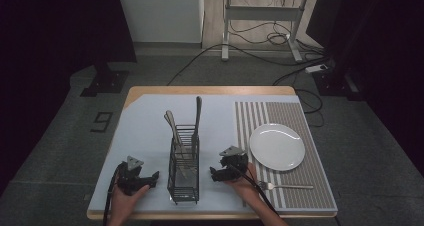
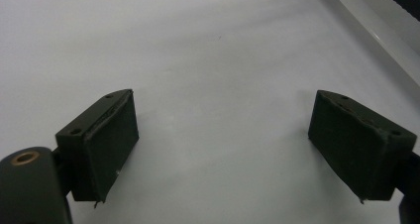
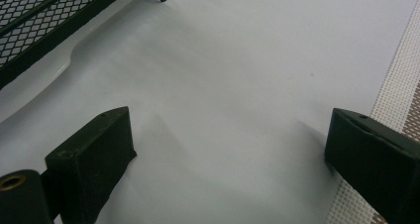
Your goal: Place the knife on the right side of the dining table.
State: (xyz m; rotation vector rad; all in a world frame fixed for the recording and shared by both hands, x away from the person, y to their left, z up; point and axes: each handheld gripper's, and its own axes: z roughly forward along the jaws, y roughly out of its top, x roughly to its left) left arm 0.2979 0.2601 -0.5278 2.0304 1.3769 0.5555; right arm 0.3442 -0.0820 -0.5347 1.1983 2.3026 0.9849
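While your 2 grippers rest low on the white mat, the left gripper (image 1: 154, 176) and right gripper (image 1: 214, 173) both stand released, grasping nothing. Between them sits the black mesh caddy (image 1: 183, 173), cutlery upright inside, close beside each gripper.

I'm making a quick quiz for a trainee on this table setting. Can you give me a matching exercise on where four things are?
Things:
1. fork
2. plate
3. wire caddy
4. left gripper

Places:
A. stands between the two grippers
B. lies on the striped mat, near the table's front edge
C. open, left of the caddy
D. on the striped mat, behind the fork

Pairs: 1-B, 2-D, 3-A, 4-C
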